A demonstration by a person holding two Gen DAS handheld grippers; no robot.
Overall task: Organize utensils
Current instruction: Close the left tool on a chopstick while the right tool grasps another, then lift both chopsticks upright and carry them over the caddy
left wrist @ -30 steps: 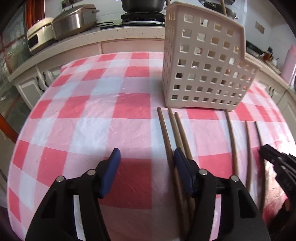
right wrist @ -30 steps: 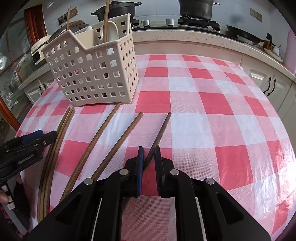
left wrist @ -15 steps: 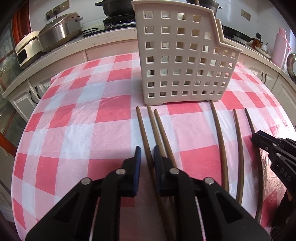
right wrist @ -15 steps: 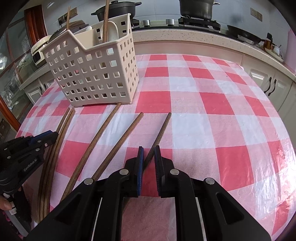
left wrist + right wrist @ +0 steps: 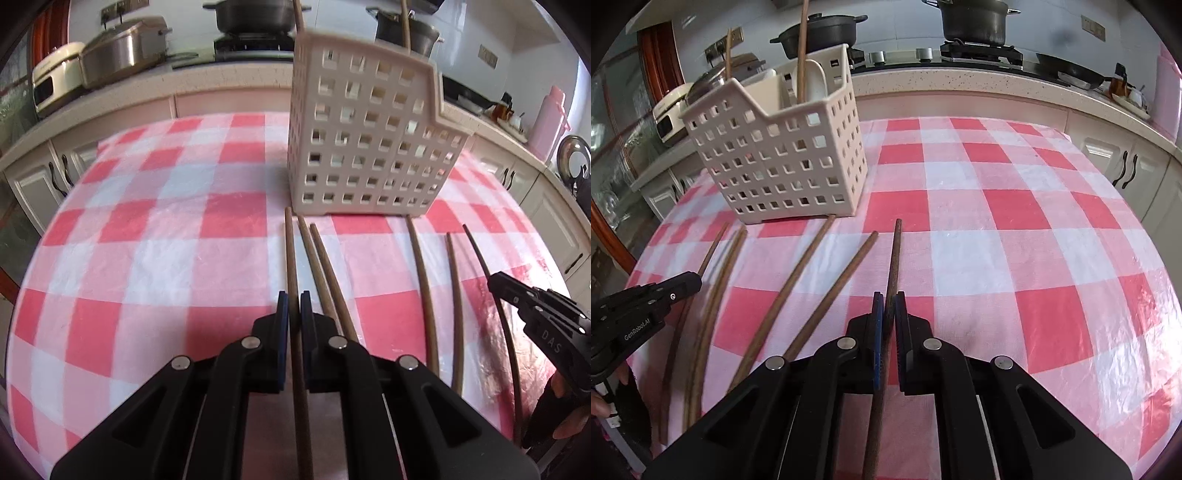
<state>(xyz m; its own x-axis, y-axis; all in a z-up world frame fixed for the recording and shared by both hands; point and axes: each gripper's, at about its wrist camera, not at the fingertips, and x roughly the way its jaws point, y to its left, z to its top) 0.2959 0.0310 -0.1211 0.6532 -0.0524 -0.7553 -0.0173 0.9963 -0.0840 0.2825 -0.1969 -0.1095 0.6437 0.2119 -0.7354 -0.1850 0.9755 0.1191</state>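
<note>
Right wrist: "GenRobot.AI" on left tool [image 5: 681, 286]; both tools clamp chopsticks [image 5: 892, 266]

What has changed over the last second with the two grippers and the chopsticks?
The left gripper, open a second ago, shifted right and shut its jaws on the leftmost chopstick. The right gripper stayed shut on the rightmost chopstick, which has swung from a rightward slant to nearly straight ahead. The basket and the four other loose chopsticks lie as before.
</note>
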